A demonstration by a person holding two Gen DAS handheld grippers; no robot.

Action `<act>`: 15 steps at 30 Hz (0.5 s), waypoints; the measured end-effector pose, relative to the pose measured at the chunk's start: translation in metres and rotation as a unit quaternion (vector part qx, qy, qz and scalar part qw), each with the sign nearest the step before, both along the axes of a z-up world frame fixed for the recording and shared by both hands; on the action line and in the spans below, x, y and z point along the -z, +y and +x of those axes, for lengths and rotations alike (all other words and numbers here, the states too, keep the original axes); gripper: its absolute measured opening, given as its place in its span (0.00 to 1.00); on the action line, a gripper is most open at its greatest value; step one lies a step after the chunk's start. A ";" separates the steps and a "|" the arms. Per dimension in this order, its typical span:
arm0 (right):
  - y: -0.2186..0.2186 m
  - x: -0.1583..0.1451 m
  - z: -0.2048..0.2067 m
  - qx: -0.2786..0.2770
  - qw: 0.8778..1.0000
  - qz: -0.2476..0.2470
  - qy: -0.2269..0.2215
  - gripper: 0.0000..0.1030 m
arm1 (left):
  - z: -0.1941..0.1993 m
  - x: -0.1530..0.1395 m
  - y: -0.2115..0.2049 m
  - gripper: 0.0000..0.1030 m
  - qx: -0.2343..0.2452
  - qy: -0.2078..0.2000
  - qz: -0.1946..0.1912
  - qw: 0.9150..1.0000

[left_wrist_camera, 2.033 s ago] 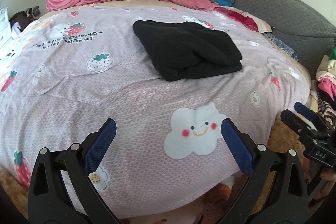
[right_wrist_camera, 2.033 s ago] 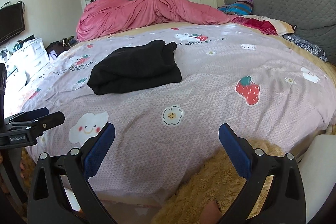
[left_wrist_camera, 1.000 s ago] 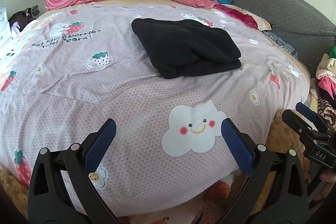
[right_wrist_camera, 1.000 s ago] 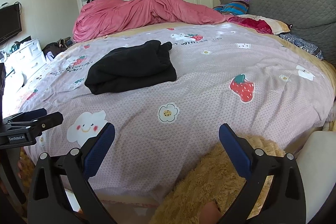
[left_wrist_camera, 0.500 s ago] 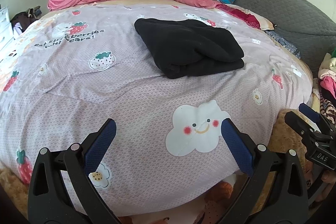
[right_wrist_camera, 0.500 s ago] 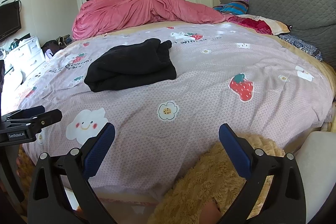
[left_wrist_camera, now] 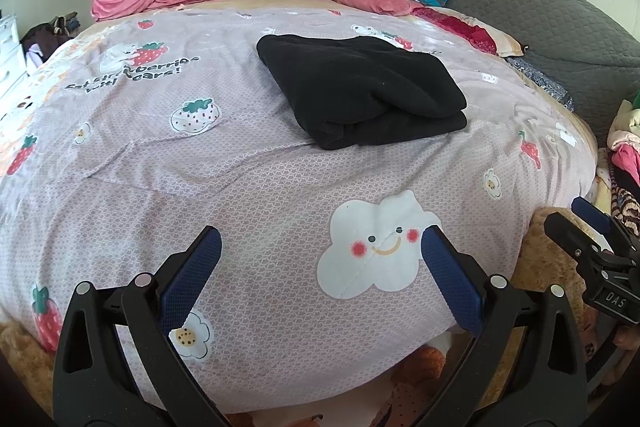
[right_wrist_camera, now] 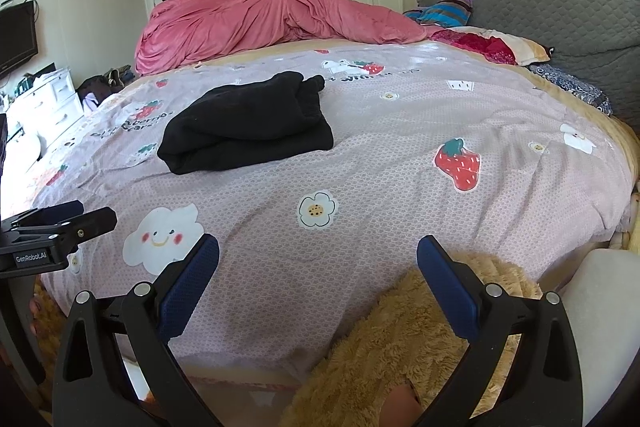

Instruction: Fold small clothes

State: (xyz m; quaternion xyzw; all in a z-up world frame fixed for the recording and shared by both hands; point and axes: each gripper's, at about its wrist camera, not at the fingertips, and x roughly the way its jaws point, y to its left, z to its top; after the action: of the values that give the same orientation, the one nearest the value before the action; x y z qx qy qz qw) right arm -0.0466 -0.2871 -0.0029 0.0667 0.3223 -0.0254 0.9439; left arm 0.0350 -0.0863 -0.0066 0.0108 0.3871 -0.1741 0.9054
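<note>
Left claw (left_wrist_camera: 320, 267): spread wide, nothing between the blue pads (left_wrist_camera: 192, 275), hovering off the near edge of the bed. Right claw (right_wrist_camera: 318, 275): likewise wide and empty, low over the bed edge, with a tan fuzzy blanket (right_wrist_camera: 400, 347) directly beneath at 6 o'clock.

Outward from the left claw: cloud print (left_wrist_camera: 376, 247) just ahead at 1 o'clock, lilac bedsheet (left_wrist_camera: 240, 187) running on toward 12. Black garment (left_wrist_camera: 360, 91) lying at 12 to 1 o'clock, well apart from both claws, roughly mid-bed. From the right wrist view, same garment at 11 o'clock. Appears already folded into a thick pad, with one flap doubled over on top and a rolled end poking out on the far side. Pink duvet (right_wrist_camera: 272, 23) heaped beyond at 12, grey headboard (right_wrist_camera: 540, 11) at 2.

Judged state: fold looks done or nearly so; no other small garment on the sheet. Pile of clothes (left_wrist_camera: 624, 147) at 3 o'clock off the bed, a likely source for the next piece.

Risks:
- Long reach to mid-bed; a claw dragging across the sheet could ruck it and shift the pad.
- Thick, springy fabric; pinching only the top layer would likely peel the flap open and undo the fold.
- Black on black hides the edges, so easy to grab the wrong layer.
- Right claw low over the fuzzy blanket; snagging the pile on closing is possible.
- Both claws close together; collision likely if swung inward at once.
</note>
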 end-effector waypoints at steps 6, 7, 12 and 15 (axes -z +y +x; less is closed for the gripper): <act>-0.002 0.000 0.001 0.004 1.000 0.001 0.003 0.96 | 0.001 0.002 0.001 0.91 -0.002 0.002 0.002 1.000; -0.003 0.000 0.001 0.004 1.000 0.001 0.004 0.96 | 0.001 0.002 0.001 0.91 -0.003 0.003 0.003 1.000; -0.002 0.001 0.001 0.004 1.000 -0.002 0.004 0.96 | 0.002 0.003 0.001 0.91 -0.004 0.003 0.004 1.000; -0.001 0.001 0.001 0.003 1.000 -0.005 0.003 0.96 | 0.001 0.002 0.001 0.91 -0.003 0.002 0.004 1.000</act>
State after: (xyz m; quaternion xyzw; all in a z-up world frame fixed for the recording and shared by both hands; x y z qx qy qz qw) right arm -0.0461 -0.2876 -0.0043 0.0630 0.3249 -0.0296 0.9432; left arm 0.0364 -0.0854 -0.0088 0.0133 0.3899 -0.1697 0.9050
